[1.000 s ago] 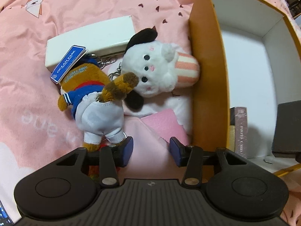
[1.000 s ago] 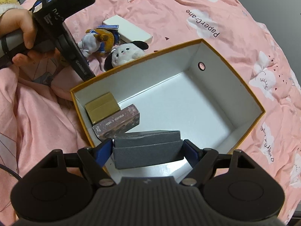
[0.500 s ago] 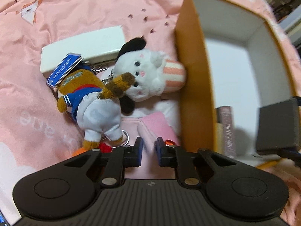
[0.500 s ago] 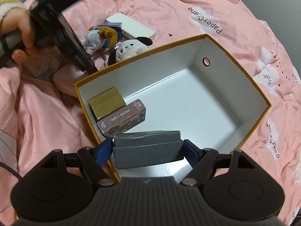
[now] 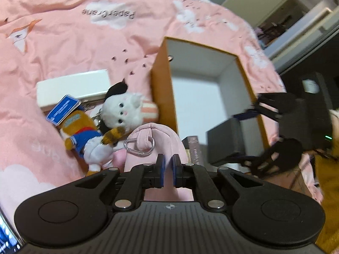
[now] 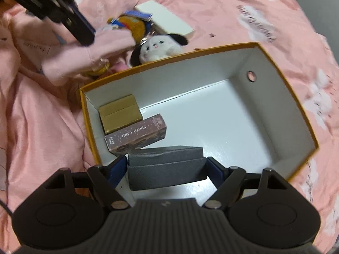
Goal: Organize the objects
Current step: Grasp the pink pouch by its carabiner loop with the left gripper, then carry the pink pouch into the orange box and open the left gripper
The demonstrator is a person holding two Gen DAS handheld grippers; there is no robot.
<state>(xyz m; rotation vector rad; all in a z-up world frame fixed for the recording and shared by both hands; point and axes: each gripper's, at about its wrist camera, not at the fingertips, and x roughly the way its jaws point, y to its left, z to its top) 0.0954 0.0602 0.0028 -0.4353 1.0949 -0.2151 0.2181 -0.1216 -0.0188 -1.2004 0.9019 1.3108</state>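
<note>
Pinching a pink plush pouch [image 5: 148, 139] between just-closed jaws, the left gripper [image 5: 168, 167] lifts it beside the orange box [image 6: 281, 72], while the right gripper [image 6: 167, 165] clamps a grey box [image 6: 167, 167] across wide-set jaws inside it.

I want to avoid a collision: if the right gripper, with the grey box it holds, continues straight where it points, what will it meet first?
Probably the white floor of the orange storage box. The right gripper points steeply down, its grey box beside the photo card box; depth is unclear.
</note>
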